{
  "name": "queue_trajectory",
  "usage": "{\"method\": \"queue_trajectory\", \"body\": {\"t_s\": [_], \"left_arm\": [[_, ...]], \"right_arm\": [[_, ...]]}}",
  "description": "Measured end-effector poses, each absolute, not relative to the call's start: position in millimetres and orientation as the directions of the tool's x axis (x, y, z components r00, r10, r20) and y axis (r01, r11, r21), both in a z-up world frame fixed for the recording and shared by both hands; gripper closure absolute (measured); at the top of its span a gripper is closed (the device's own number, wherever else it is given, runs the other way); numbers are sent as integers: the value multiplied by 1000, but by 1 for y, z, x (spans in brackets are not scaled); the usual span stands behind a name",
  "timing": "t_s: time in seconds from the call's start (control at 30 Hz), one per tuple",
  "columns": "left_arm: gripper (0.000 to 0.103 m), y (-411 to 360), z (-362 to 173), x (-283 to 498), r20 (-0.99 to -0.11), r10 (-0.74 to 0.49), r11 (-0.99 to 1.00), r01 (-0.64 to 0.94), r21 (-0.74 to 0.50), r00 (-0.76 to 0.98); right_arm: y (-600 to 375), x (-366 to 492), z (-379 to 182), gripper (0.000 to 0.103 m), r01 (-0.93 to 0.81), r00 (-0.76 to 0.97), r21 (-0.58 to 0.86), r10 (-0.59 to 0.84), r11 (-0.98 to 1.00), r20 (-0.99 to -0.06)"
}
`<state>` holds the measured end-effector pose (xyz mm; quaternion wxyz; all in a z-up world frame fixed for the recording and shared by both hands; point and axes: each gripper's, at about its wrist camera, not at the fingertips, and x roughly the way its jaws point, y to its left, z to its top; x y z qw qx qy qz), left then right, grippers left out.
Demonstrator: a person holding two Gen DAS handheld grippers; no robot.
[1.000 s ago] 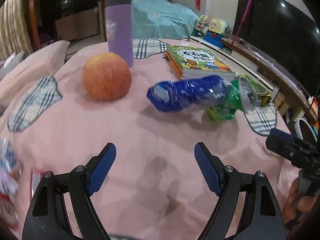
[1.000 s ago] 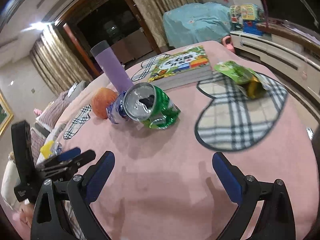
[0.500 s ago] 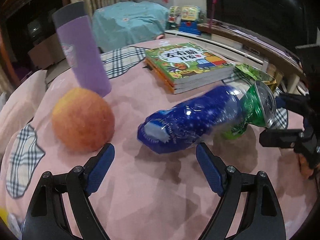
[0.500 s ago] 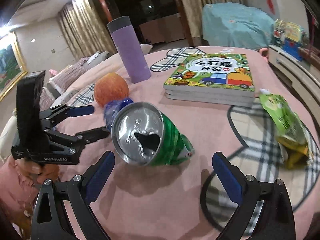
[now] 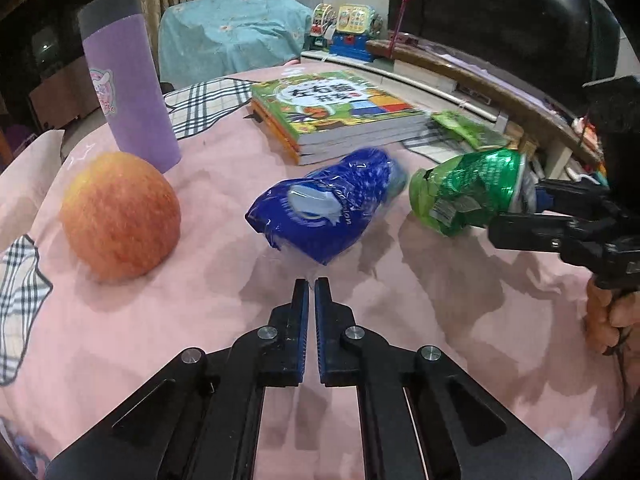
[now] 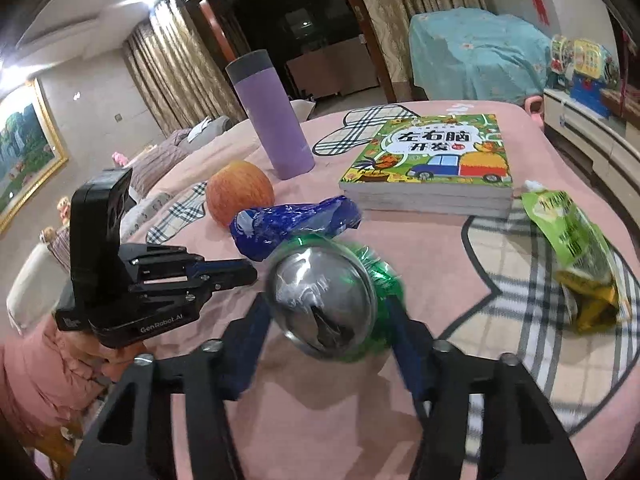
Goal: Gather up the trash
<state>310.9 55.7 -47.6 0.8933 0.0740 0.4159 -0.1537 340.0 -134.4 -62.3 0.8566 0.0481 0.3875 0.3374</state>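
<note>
Two pieces of trash at once: our right gripper (image 6: 326,316) is closing its jaws round the green can (image 6: 340,300), while our left gripper (image 5: 311,292), jaws pressed together, pinches the blue wrapper (image 5: 324,212) by its thin edge above the table (image 5: 140,332).

Ahead of the left tongs lies one blue wrapper (image 5: 334,210), with one apple (image 5: 120,216) off to their left and one purple tumbler (image 5: 128,80) standing beyond it. One crushed green can (image 6: 332,300) sits between the right tongs' fingers. Past that, one stack of picture books (image 6: 434,168), seemingly three volumes, though the edges blur. To the right of the right tongs lies one green snack bag (image 6: 580,256).
</note>
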Motion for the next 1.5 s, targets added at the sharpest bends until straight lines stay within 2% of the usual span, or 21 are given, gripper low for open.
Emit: {"method": "queue_trajectory", "body": {"t_s": [0.13,0.4,0.53,0.6,0.63,0.67,0.7,0.73,0.8,0.87,1.13,1.2,1.23,1.27,1.37,1.5], "left_arm": [[100,53,-41,291,-764,-232,938,345,-13,602],[101,49,-18,246,-716,-308,931,352,-93,627],[101,39,-25,215,-727,-360,916,370,-157,585],[98,33,-30,202,-742,-354,919,358,-163,570],[85,31,-32,195,-750,-346,923,346,-166,564],[67,30,-33,188,-750,-335,929,334,-161,571],[56,31,-32,181,-743,-321,935,320,-151,587],[40,32,-30,174,-733,-299,945,297,-139,610],[34,33,-25,164,-712,-272,956,265,-124,648],[11,31,-24,165,-713,-238,966,238,-103,659],[11,1,-42,188,-743,-232,968,224,-113,627],[15,-5,-46,193,-744,-228,970,215,-115,629],[29,-8,-48,196,-746,-230,970,211,-122,625],[47,-11,-50,199,-754,-233,969,209,-129,614],[59,-17,-54,201,-764,-234,970,201,-139,602],[65,-28,-49,189,-750,-237,968,218,-126,617]], "right_arm": [[-147,322,-59,48,-508,496,350,599,787,-629],[-193,272,-49,48,-408,550,451,608,794,-572],[-207,244,-49,48,-374,568,483,607,792,-556],[-211,233,-51,48,-363,572,492,606,791,-553],[-212,227,-52,48,-356,574,496,604,792,-553],[-214,222,-54,48,-350,576,500,603,792,-552],[-215,219,-55,48,-345,576,504,602,792,-552],[-217,214,-56,48,-339,577,508,602,792,-552],[-219,207,-59,48,-330,578,517,602,790,-551],[-221,202,-61,48,-321,583,527,603,787,-545],[-231,181,-60,48,-287,622,534,579,795,-528],[-237,175,-58,48,-276,634,537,571,797,-521],[-240,172,-58,48,-272,639,535,566,800,-520],[-242,170,-57,48,-269,644,533,561,802,-520],[-250,162,-56,48,-251,658,530,545,810,-520],[-260,154,-57,48,-223,670,536,528,814,-523]]}}
